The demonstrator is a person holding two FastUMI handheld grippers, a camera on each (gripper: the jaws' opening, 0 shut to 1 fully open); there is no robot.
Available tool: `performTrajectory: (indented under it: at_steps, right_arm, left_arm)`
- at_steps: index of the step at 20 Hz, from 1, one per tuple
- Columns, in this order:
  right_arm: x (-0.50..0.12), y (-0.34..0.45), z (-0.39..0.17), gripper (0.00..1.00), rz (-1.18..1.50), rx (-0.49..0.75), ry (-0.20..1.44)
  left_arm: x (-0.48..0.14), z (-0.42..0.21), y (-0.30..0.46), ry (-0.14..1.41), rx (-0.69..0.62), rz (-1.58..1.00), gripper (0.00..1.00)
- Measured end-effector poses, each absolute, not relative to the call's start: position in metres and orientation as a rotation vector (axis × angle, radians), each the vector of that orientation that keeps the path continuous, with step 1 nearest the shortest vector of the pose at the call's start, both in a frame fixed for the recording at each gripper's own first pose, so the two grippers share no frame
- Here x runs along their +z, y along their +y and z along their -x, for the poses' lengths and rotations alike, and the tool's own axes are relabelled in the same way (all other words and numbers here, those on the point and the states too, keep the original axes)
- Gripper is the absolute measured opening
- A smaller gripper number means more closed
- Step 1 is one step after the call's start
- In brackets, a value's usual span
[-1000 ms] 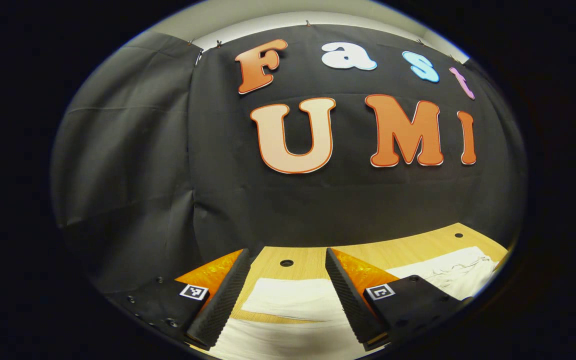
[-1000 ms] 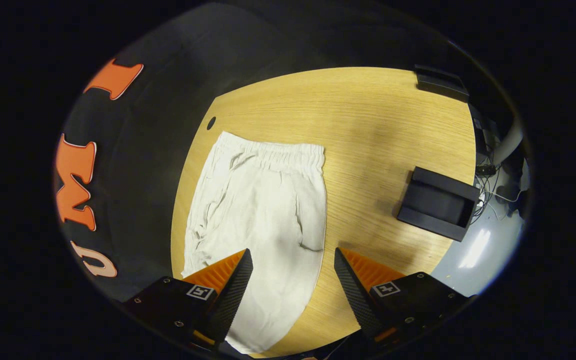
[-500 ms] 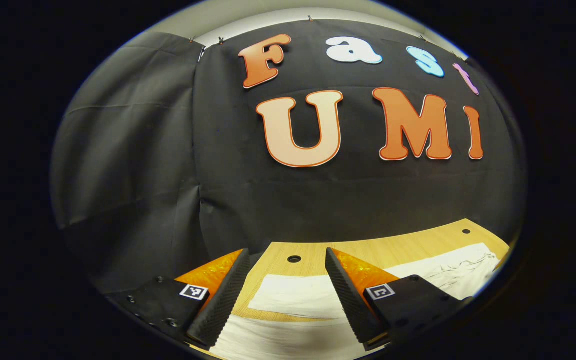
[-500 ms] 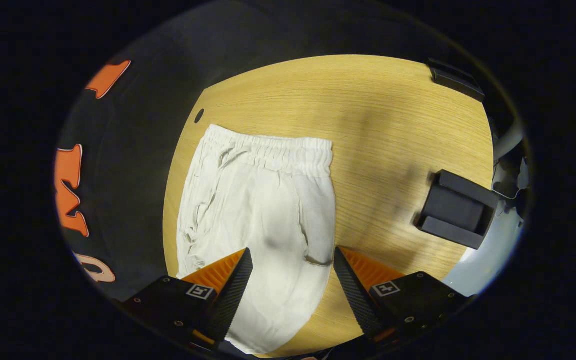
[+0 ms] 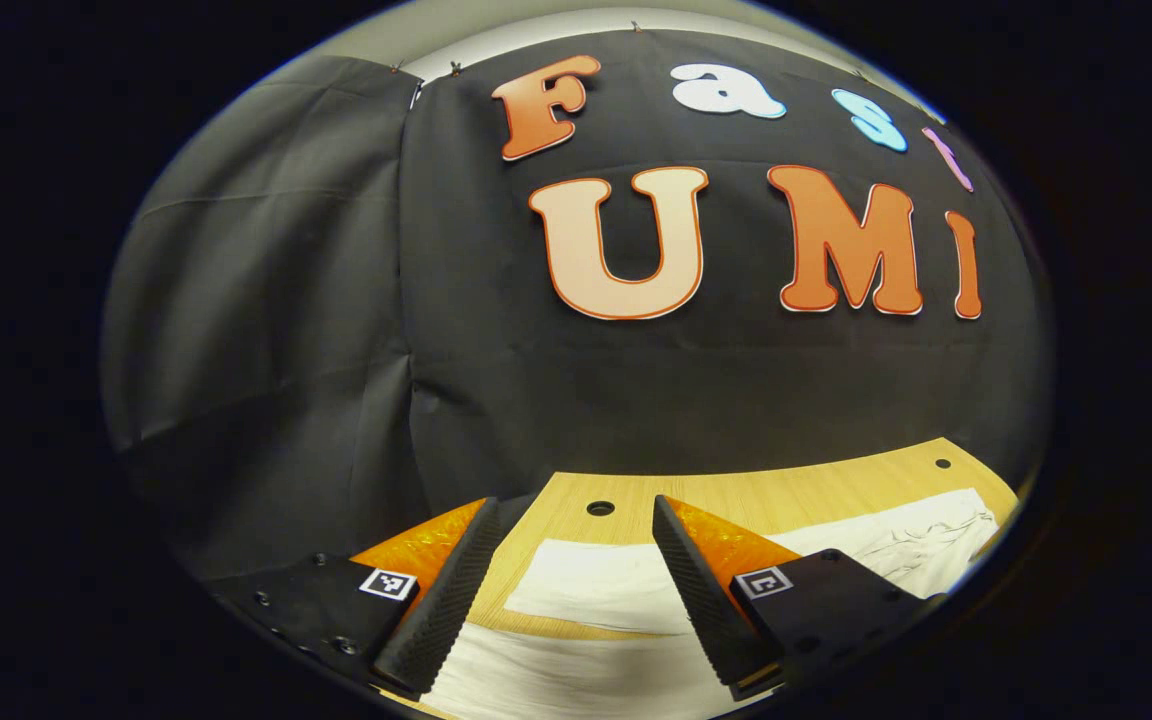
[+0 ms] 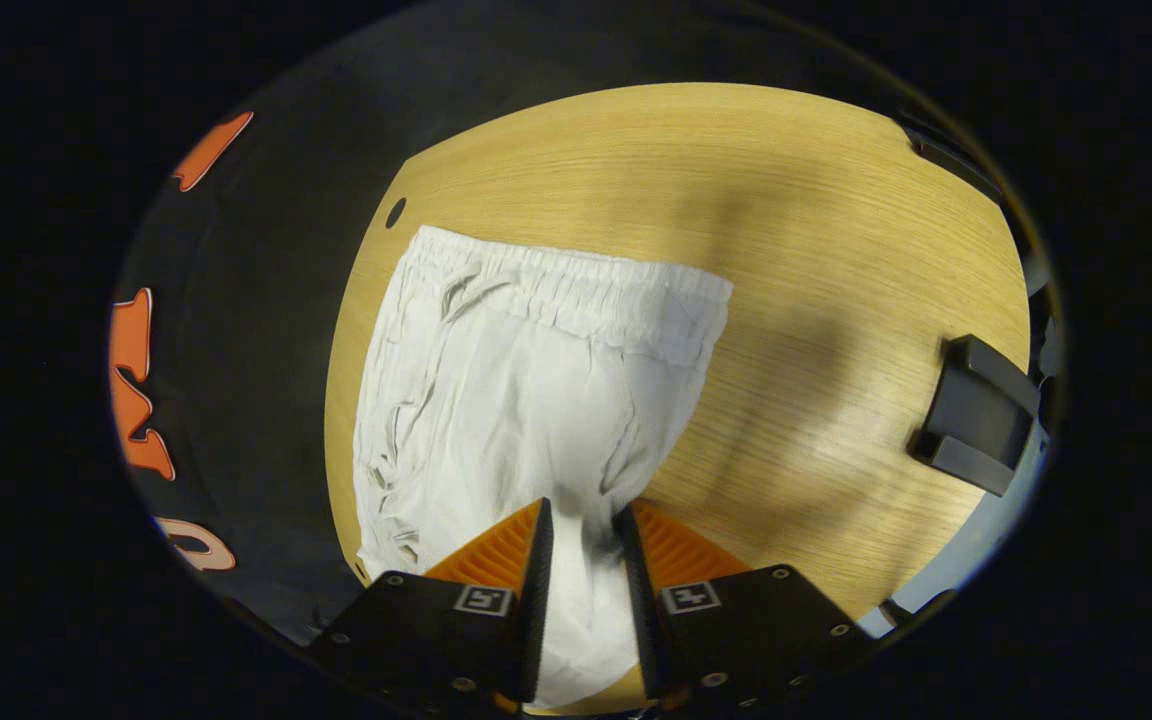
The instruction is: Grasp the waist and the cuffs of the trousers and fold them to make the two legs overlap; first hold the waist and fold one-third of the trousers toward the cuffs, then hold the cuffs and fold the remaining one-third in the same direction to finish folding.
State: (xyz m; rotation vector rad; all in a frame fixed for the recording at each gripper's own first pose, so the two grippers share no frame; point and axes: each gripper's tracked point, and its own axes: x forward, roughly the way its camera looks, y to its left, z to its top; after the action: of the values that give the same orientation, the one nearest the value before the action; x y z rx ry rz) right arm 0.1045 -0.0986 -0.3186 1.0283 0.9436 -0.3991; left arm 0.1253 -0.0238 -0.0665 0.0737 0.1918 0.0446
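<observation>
White trousers lie flat on the wooden table, their elastic waistband at the far end in the right gripper view. My right gripper is shut on a bunched fold of the cloth partway down the legs, and the fabric wrinkles toward its fingers. In the left gripper view, the left gripper is open and hovers low over the trousers. White cloth shows between and below its fingers, with a strip of bare table between two bands of it.
A black box-shaped holder stands near the table's right edge in the right gripper view. The tabletop has small round holes near the black cloth wall. Bare wood stretches to the right of the waistband.
My right gripper has gone from open to shut on the trouser cloth, drawing the fabric in toward its fingers. The left gripper stays open and has shifted only slightly.
</observation>
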Motion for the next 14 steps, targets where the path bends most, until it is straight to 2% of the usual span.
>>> performTrajectory:
  at_steps: [1,2,3,8,11,14]
  right_arm:
    - [-0.321,-0.099,-0.105,0.29,-1.028,-0.405,0.951]
    - [-0.321,-0.098,-0.105,0.09,-1.028,-0.407,0.953]
    - [-0.32,-0.098,-0.105,0.04,-1.025,-0.403,0.956]
    - [-0.321,-0.098,-0.105,0.01,-1.021,-0.382,0.963]
    - [-0.322,-0.097,-0.106,0.01,-1.026,-0.372,0.97]
    - [-0.322,-0.098,-0.106,0.01,-1.021,-0.363,0.981]
  left_arm:
    - [-0.067,-0.124,-0.021,0.201,0.051,-0.063,1.0]
    - [-0.069,-0.121,-0.016,0.212,0.057,-0.05,1.0]
    - [-0.073,-0.122,-0.013,0.223,0.061,-0.032,1.0]
    - [-0.113,-0.095,0.007,0.344,0.096,0.145,1.0]
    - [-0.146,-0.075,0.012,0.445,0.133,0.321,0.98]
    - [-0.19,-0.052,0.012,0.582,0.174,0.551,1.0]
